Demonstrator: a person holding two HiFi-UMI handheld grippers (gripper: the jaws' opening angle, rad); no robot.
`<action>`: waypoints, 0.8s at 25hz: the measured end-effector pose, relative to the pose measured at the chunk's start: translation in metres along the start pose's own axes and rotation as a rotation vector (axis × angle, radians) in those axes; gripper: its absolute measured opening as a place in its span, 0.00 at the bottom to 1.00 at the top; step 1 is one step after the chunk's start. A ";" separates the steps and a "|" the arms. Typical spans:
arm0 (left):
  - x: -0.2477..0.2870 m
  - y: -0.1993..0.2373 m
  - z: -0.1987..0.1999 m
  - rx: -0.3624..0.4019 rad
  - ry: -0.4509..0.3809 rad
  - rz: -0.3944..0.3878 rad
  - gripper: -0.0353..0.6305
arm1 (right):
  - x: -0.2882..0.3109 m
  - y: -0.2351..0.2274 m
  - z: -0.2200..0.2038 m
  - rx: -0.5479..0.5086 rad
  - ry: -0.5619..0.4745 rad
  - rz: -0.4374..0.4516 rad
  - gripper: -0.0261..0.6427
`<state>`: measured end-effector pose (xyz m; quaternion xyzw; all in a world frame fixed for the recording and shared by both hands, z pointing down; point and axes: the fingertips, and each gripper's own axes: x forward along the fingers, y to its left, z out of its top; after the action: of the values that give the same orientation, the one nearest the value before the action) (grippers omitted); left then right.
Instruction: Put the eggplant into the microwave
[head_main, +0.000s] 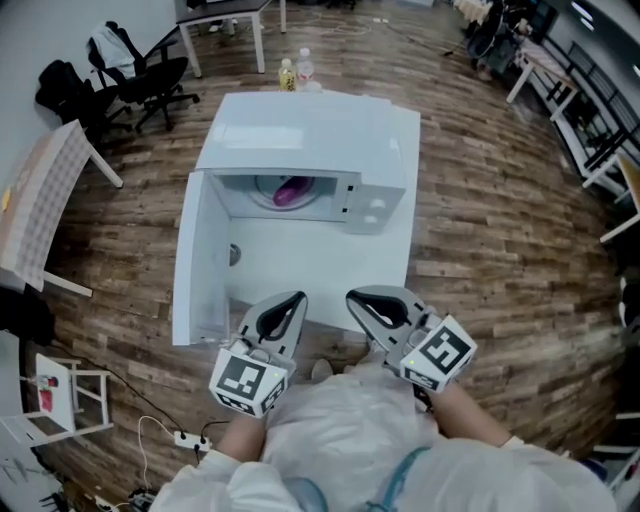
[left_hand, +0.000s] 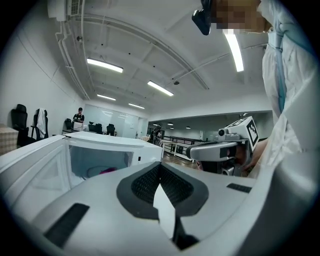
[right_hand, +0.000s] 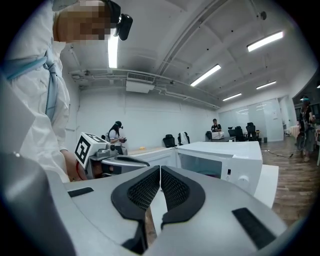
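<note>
Left claw (head_main: 296, 298): I read it as closed, pads pressed together with nothing between them, held by the near edge of the surface (head_main: 330, 275).
Right claw (head_main: 353, 297): closed as well and empty, just beside my left one.
Eggplant (head_main: 292, 191): purple, lying on the round plate (head_main: 266, 192) inside the microwave (head_main: 310, 140), well apart from both my claws.
Microwave door (head_main: 198, 262): swung wide open, at the left in the head view.
Bottles (head_main: 296, 73): two, standing behind the microwave.
</note>
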<state>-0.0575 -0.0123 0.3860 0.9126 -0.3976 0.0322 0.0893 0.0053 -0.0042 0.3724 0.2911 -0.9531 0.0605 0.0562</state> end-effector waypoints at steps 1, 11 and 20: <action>0.000 -0.001 0.001 0.008 -0.001 -0.005 0.06 | 0.000 0.000 0.003 -0.004 -0.002 0.003 0.09; 0.011 -0.009 0.002 0.029 0.005 -0.077 0.06 | -0.001 -0.013 0.011 0.017 0.025 0.015 0.09; 0.023 -0.004 0.003 0.007 0.004 -0.095 0.06 | 0.003 -0.029 0.006 0.019 0.062 0.037 0.09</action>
<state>-0.0392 -0.0269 0.3858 0.9307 -0.3536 0.0313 0.0885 0.0183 -0.0308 0.3692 0.2718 -0.9556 0.0794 0.0817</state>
